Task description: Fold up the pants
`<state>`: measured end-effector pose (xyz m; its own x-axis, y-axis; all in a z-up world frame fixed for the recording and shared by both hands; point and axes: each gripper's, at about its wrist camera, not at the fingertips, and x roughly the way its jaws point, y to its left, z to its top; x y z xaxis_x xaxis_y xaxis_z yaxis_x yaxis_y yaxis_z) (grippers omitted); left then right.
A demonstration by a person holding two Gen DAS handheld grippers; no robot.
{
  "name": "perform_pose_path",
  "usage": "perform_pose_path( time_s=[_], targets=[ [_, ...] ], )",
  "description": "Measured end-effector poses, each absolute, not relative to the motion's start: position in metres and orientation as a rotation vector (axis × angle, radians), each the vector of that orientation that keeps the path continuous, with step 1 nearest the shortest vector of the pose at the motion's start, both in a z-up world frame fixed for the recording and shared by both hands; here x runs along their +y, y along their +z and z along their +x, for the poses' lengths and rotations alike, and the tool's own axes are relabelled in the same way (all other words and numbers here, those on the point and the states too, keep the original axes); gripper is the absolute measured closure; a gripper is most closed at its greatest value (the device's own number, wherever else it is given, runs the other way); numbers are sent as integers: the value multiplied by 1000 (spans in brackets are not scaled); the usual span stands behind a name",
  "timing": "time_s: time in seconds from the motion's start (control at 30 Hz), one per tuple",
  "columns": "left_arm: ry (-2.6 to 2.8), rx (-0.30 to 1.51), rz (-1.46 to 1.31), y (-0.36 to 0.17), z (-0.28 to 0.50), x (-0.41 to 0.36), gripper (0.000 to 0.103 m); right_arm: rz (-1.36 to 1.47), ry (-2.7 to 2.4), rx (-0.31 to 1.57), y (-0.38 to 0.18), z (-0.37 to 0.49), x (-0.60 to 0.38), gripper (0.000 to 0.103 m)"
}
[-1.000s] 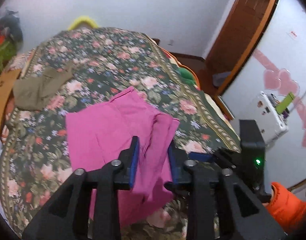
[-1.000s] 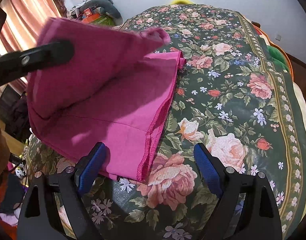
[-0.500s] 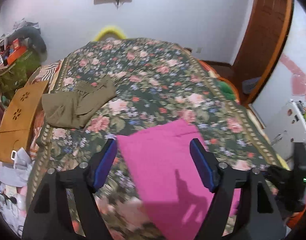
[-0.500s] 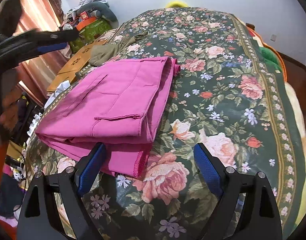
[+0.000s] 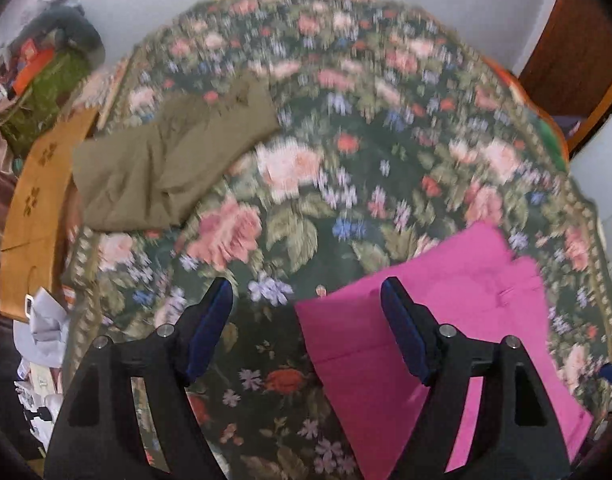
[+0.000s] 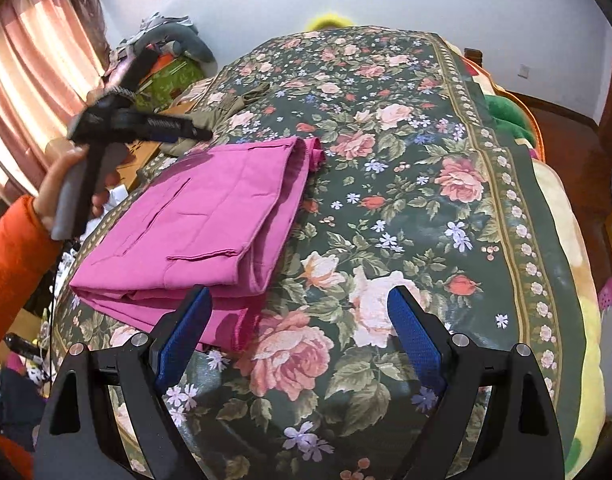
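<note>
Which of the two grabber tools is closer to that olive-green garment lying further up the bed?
The left. The left gripper hangs open over the bedspread, past the folded pink pants, pointed toward the olive garment. The right gripper sits back at the pants' near edge.

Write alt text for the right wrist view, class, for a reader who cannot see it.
Folded magenta cotton pants lie on a dark floral bedspread, just ahead and left of the open, empty right gripper. The left gripper, held in an orange-sleeved hand, hovers beyond them.
</note>
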<state>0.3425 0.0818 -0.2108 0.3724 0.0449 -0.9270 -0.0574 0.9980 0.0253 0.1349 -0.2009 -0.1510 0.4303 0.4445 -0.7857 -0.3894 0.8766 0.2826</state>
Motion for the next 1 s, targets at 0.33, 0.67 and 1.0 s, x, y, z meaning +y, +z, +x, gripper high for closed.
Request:
perform_pose_path(
  time_s=[0.33, 0.67, 1.0],
  targets=[
    [114, 1238, 122, -233, 316, 88, 10, 86, 497, 991, -150, 133, -210, 16],
    [143, 1242, -75, -216, 241, 128, 7, 82, 510, 957, -140, 130, -207, 16],
    [114, 1145, -72, -193, 176, 103, 7, 35, 552, 952, -143, 131, -176, 16]
  ],
)
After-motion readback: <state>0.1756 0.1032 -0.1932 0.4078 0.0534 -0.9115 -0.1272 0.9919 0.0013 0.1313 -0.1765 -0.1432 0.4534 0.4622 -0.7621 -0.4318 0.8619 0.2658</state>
